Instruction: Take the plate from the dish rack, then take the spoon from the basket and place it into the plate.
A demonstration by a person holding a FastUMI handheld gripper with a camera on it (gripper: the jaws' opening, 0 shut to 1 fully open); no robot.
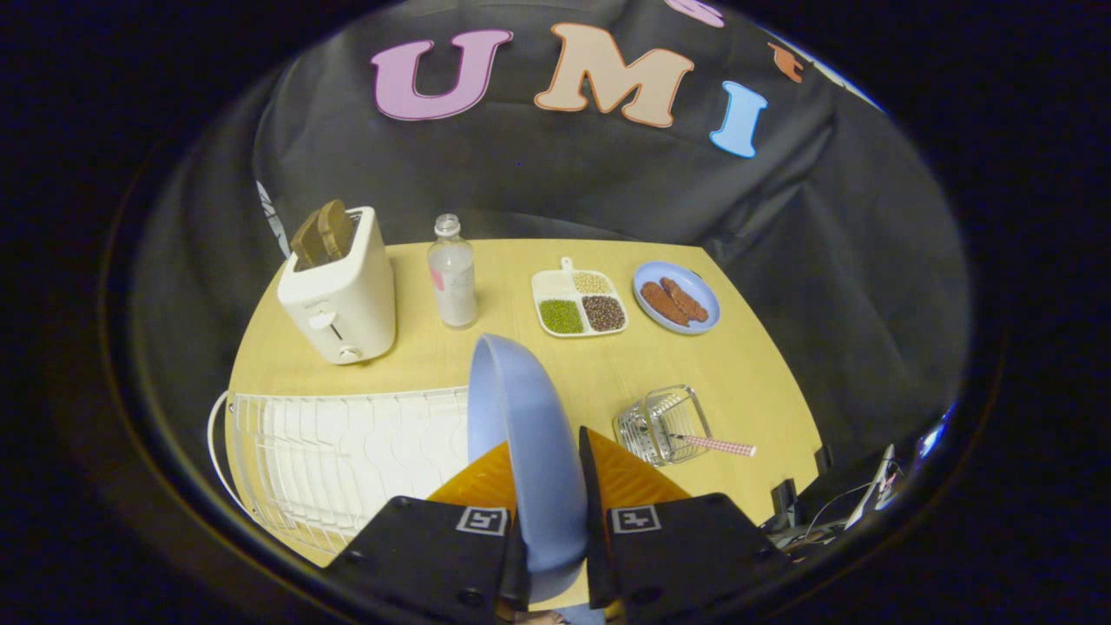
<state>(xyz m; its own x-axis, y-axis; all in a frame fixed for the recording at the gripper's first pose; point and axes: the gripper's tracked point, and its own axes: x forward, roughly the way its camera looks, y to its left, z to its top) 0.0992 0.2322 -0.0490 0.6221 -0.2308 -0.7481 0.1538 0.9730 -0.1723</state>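
Plate on edge, clamped between both fingers of gripper, above white dish rack

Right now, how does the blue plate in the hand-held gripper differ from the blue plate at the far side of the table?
The held plate stands on edge, clamped between the fingers of the hand-held gripper; the far plate lies flat on the table. The held plate is empty, while the far plate carries brown pieces of food. The held plate is up above the dish rack; the far plate sits beside a divided tray. Both are round and light blue.
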